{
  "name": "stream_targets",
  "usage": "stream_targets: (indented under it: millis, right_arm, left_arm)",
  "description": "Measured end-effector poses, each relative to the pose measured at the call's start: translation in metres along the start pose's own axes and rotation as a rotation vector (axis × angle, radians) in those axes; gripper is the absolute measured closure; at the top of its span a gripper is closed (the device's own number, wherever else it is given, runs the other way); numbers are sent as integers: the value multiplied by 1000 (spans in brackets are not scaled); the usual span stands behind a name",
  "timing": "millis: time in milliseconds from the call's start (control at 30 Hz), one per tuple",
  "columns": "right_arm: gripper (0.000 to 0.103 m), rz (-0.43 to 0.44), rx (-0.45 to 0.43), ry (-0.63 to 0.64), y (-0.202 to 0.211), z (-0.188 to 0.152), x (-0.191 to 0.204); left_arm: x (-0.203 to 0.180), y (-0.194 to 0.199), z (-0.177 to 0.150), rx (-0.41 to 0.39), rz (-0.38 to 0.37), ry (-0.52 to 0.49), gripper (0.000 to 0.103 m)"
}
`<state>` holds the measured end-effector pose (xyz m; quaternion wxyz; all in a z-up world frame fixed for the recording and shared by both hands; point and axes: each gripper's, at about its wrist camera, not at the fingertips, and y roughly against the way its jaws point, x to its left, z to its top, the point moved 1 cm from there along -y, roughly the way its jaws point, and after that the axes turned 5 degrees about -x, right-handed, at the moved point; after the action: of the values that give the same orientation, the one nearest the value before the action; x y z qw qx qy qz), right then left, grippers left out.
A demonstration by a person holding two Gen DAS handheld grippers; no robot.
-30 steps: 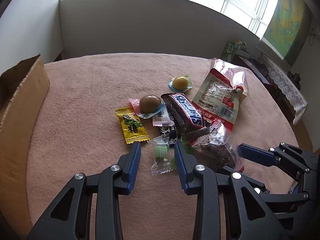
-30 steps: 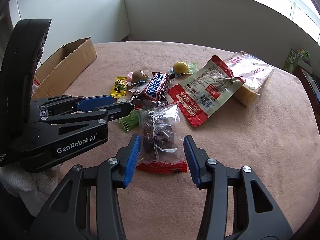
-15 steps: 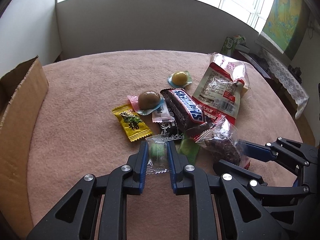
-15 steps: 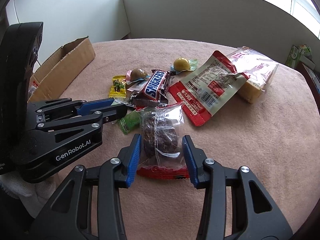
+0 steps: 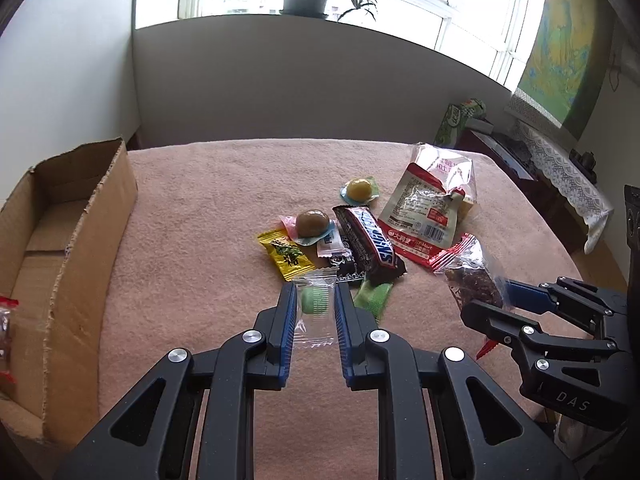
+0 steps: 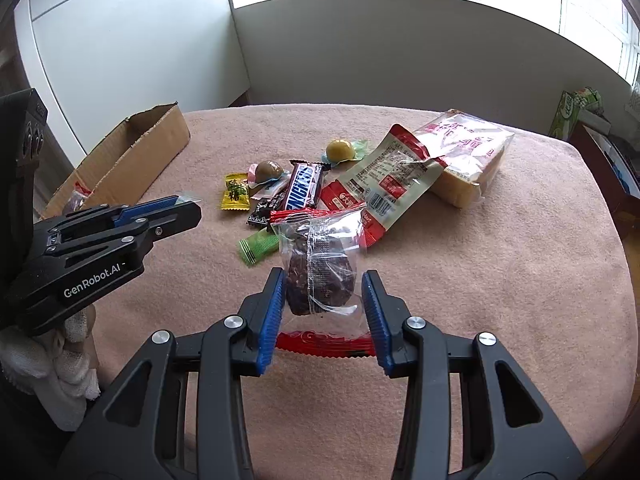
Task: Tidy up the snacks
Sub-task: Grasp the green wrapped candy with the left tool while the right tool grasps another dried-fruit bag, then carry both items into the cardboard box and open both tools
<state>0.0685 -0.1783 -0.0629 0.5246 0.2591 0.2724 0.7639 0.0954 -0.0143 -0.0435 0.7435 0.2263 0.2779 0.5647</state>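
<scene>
Lifting two snacks now: my right gripper [image 6: 324, 312] pinches the big clear bag of dark fruit [image 6: 320, 276], my left gripper [image 5: 314, 312] has squeezed shut on the little green candy [image 5: 314, 300]. Both just left the table, so the cardboard box [image 5: 92, 216] on my left comes next.

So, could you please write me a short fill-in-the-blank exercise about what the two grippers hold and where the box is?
1. The left gripper is shut on a clear wrapper with a ____ candy inside.
2. The right gripper holds a clear packet with ____ ends.
3. The cardboard box stands at the table's ____ edge in both views.

Missing words: green; red; left
</scene>
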Motion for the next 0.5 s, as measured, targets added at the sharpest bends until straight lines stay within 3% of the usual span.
stream_targets:
  millis: [500]
  right_arm:
    - [62, 82, -89, 60, 9, 54, 63]
  left_arm:
    - [78, 74, 5, -184, 88, 152, 86]
